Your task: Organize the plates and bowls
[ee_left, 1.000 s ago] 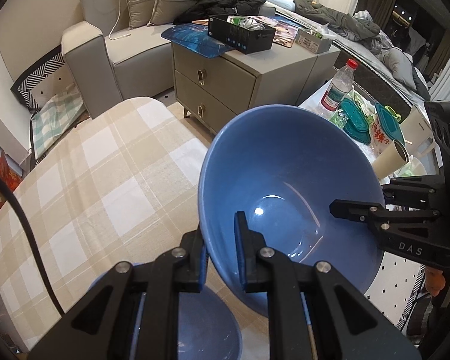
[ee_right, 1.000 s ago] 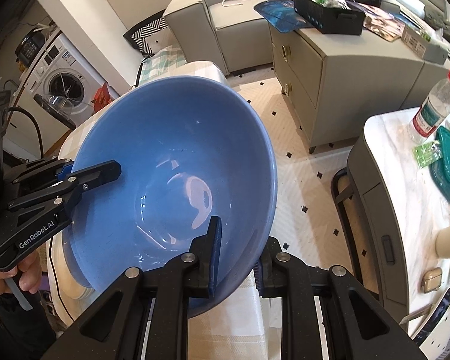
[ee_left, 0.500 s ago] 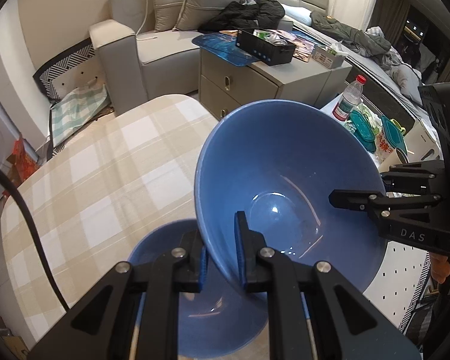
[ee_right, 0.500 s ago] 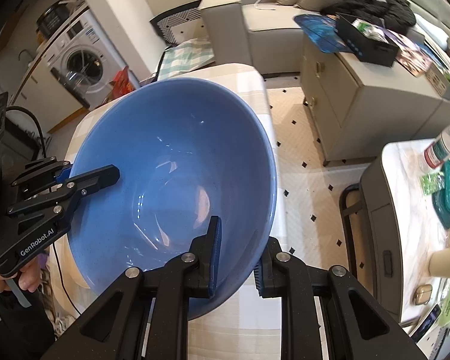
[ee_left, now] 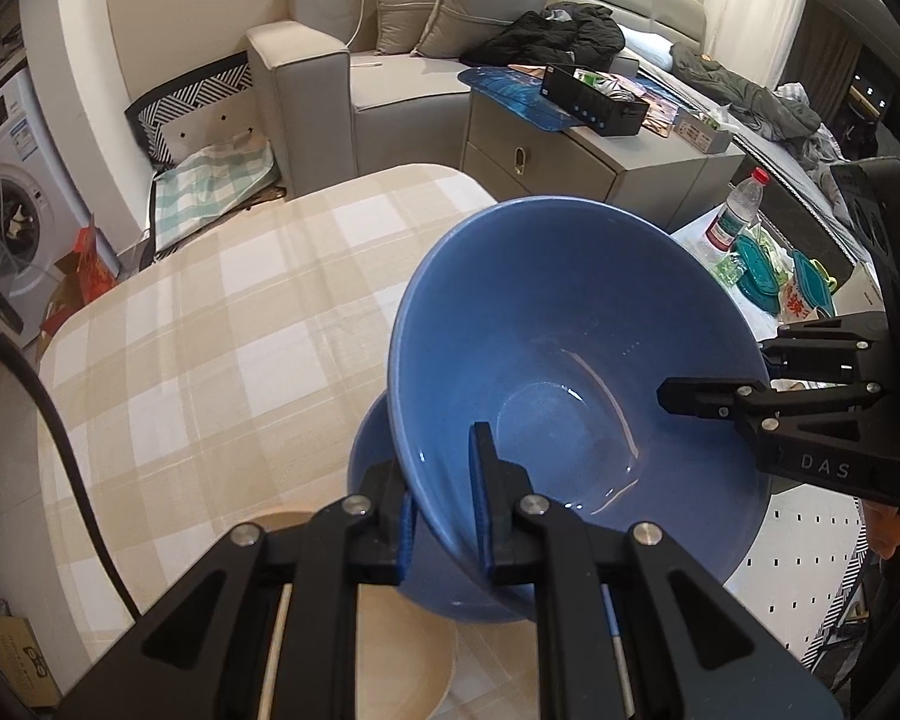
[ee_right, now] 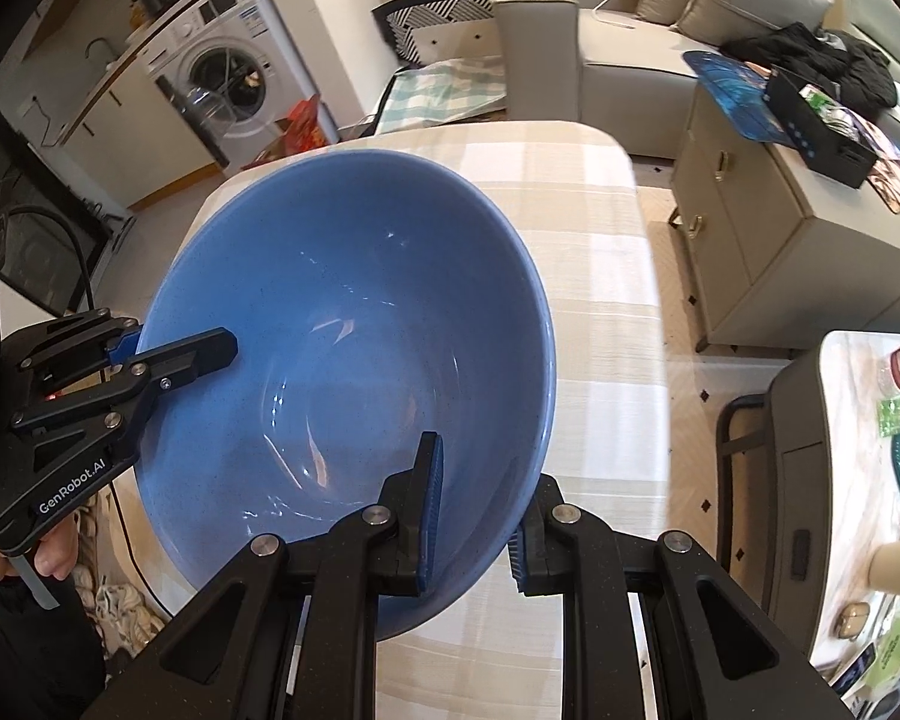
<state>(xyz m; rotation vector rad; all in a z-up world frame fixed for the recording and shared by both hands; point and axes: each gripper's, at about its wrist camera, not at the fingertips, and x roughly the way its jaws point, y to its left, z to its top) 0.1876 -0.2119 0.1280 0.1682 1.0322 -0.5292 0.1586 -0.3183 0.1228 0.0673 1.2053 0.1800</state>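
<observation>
A large blue bowl (ee_left: 570, 360) is held tilted above the table by both grippers. My left gripper (ee_left: 441, 480) is shut on its near rim, one finger inside and one outside. My right gripper (ee_right: 477, 510) is shut on the opposite rim; it also shows in the left wrist view (ee_left: 714, 387). The bowl fills the right wrist view (ee_right: 342, 330), where my left gripper (ee_right: 174, 354) clamps the far rim. A second blue bowl (ee_left: 378, 450) sits right under the held one, mostly hidden. A pale wooden plate (ee_left: 402, 660) lies under my left gripper.
The table has a beige checked cloth (ee_left: 210, 330). A grey cabinet (ee_left: 570, 162) and sofa (ee_left: 354, 90) stand beyond it. A side table at the right holds a water bottle (ee_left: 738, 210) and teal lids (ee_left: 756, 270). A washing machine (ee_right: 222, 84) stands far left.
Both grippers have carried the held bowl back along the table and lower. The second blue bowl now sits directly beneath it and the wooden plate has come into view.
</observation>
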